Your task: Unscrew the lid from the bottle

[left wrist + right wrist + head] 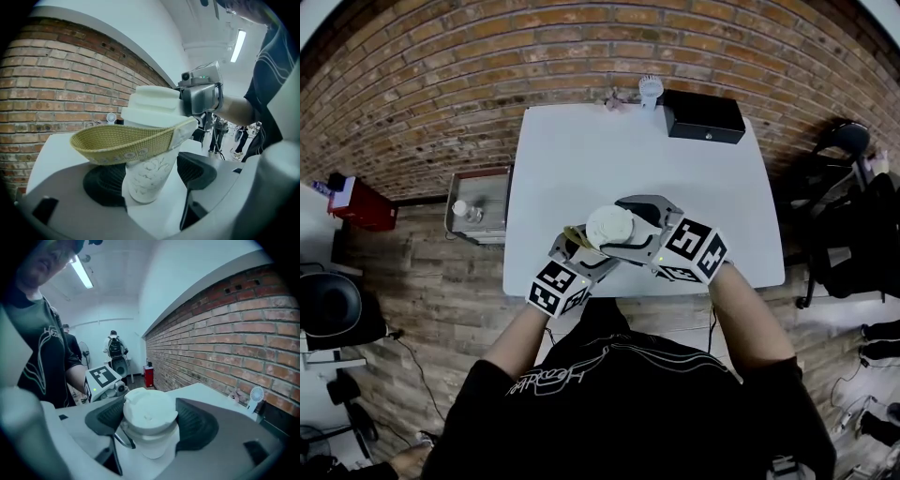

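Head view high, looking steeply down on white table (581, 159), left gripper view close, low beside bottle (147, 176), right gripper view close above lid (150, 411), facing each other, bottle in all three.

A lab-like workroom (brick wall (487, 66), white table (581, 159), strip light (82, 273)).

We note: bottle (149, 174) over table's (581, 150) 6 o'clock edge; box (703, 115) at 1, fan (651, 89) at 12, bin (492, 211) beyond 9.
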Demonstrator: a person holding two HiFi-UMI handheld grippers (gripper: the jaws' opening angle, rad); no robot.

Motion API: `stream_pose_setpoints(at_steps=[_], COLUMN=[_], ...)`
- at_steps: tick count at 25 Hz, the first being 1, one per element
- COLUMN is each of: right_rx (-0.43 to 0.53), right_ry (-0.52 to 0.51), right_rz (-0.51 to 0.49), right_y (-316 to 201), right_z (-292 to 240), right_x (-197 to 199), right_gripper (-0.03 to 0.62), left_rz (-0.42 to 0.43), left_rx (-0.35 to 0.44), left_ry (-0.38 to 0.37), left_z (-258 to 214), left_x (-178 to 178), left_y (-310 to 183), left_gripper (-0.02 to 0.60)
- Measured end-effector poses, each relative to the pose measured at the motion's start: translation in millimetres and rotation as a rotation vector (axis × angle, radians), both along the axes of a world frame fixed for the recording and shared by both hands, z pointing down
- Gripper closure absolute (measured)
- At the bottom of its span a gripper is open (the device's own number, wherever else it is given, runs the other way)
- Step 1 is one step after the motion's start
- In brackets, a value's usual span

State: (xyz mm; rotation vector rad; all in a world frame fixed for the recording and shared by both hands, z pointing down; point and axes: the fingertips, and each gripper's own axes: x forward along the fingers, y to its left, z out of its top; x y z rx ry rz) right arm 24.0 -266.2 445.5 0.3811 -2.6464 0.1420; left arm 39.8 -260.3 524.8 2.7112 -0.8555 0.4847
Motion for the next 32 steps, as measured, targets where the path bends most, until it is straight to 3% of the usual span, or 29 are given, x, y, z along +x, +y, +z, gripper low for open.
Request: stream_pose_setpoints(at_steps=[8, 14, 20, 22, 23, 32], right_rx=[0.003, -0.003, -0.008, -0.002, 0.005, 0.047], right_ry=[0.074, 0.094, 0.042, 0.032, 0.03, -0.05], right_rz=[-0.355, -0.433, -0.368, -0.319, -0.289, 0.058], right_y=[8.0, 10.2, 9.5, 9.2, 9.4, -2.0], right_z=[2.1, 1.4, -0.9, -1.3, -0.7, -7.2], right_x=[0.0, -2.2, -8.9, -11.7, -12.5, -0.8], right_gripper=[0.258, 0.257, 0.243, 0.182, 0.143, 0.146], left_rz=[0.035, 0.046, 0.047, 0.049, 0.051, 0.044], left_rx=[0.004, -0.004, -0.012, -0.009, -0.006, -0.003], left_ry=[-0.01, -0.009, -0.004, -0.007, -0.008, -0.008], left_z=[-0.4, -0.1, 0.2, 0.3, 0.2, 1.7], left_x=[1.2, 1.1, -1.3, -0.9, -0.4, 0.9], left_y=[2.4, 3.0, 3.8, 4.2, 4.4, 2.5], left_gripper=[0.219, 0.219, 0.219, 0.219, 0.219, 0.219])
